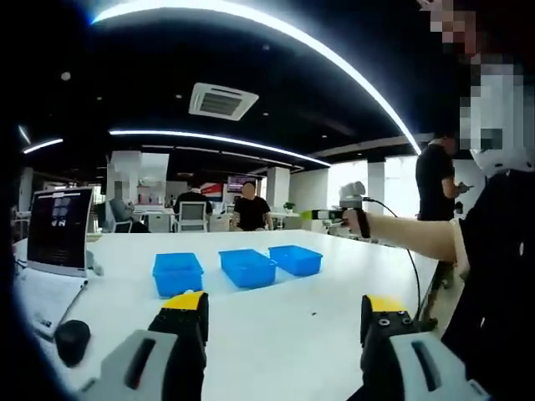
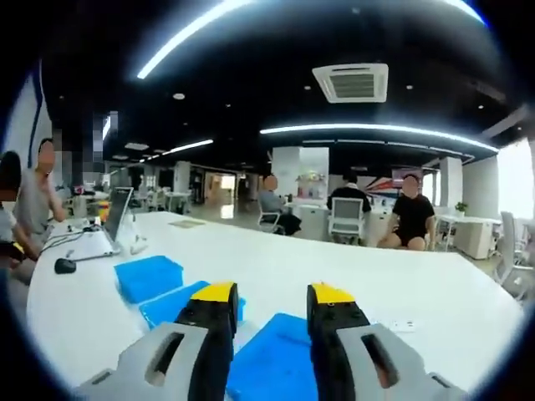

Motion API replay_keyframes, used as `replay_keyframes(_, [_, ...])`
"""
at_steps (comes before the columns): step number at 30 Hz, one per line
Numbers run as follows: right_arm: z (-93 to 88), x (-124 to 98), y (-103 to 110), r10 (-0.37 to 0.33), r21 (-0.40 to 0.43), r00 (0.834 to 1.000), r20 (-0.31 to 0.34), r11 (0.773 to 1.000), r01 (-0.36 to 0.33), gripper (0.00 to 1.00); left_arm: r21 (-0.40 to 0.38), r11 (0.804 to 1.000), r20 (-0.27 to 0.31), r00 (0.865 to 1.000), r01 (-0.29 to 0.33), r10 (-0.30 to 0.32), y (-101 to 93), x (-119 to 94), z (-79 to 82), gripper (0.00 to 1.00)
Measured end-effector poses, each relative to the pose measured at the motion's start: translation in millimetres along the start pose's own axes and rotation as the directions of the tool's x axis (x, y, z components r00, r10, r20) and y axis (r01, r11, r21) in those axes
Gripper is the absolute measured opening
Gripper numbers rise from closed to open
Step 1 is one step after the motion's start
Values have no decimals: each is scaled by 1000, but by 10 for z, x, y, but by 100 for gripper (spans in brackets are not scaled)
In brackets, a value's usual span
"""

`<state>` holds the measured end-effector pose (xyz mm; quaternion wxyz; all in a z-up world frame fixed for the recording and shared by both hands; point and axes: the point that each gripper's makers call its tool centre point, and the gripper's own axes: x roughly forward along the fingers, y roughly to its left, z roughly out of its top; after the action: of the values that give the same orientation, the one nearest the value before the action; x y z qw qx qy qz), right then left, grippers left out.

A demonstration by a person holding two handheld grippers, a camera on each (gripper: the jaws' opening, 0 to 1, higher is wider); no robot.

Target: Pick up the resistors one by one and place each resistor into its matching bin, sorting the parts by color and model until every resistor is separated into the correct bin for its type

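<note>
First, with both grippers point(image 1: 284, 322) point(image 2: 269, 313) spread and holding nothing, find a resistor on the white table point(image 1: 276, 322) near the blue bins point(image 1: 248, 267).

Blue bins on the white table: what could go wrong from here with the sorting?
The three blue bins look identical, so a part may easily land in the wrong one. No resistors can be made out on the table, so picking might start blind. Both claws, left claw and right claw, are open and empty.

Three open blue plastic bins point(image 1: 247, 267) side by side in a row on the white table point(image 1: 284, 326).
</note>
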<state>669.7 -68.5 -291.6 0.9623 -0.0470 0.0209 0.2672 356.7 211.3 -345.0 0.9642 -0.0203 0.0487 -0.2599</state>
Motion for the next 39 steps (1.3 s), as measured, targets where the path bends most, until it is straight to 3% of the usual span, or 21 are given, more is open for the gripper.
replay_keyframes(4, [-22, -275, 133, 27, -4, 999, 17, 1000, -27, 35, 0, 1000, -3, 1000, 10, -10, -8, 49, -5, 75])
replay_keyframes(14, [-135, -1306, 569, 78, -51, 994, 72, 996, -74, 36, 2, 999, -11, 999, 45, -45, -33, 162, 7, 75])
replay_keyframes(20, [-258, -1904, 724, 68, -32, 994, 81, 997, -66, 37, 8, 998, -9, 998, 55, -54, -28, 209, 38, 75])
replay_keyframes(25, [-417, -2350, 760, 20, 10, 998, 55, 1000, -21, 37, 10, 999, -8, 999, 53, -52, -18, 241, 52, 75])
replay_keyframes(30, [-459, -2539, 763, 2, 52, 999, 45, 999, -4, 37, 15, 998, -8, 998, 60, -60, -49, 267, 55, 75])
replay_keyframes(34, [-445, -2520, 790, 23, 48, 999, 40, 999, -25, 37, 17, 998, -10, 998, 61, -60, -68, 270, 48, 75])
replay_keyframes(39, [-458, -2400, 832, 97, 35, 995, 9, 995, -98, 36, 19, 999, -9, 999, 47, -47, -56, 228, 42, 75])
